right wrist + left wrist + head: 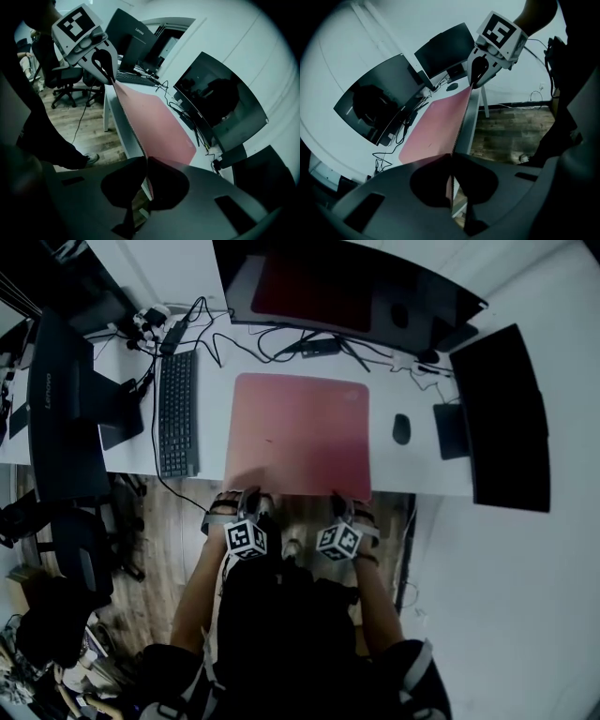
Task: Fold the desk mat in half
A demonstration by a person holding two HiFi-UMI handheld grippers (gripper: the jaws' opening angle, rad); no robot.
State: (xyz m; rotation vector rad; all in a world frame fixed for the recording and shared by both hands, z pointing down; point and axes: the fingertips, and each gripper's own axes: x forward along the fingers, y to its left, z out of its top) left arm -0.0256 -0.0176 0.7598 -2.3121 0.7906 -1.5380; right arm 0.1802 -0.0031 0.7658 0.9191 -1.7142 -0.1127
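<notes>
Desk mat (298,432), near corners hidden in jaws

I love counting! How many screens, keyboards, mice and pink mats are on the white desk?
Screens: 3
Keyboard: 1
Mouse: 1
Pink mat: 1
Total: 6

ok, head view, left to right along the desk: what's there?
Lenovo monitor → keyboard → pink desk mat → mouse → black monitor.
</notes>
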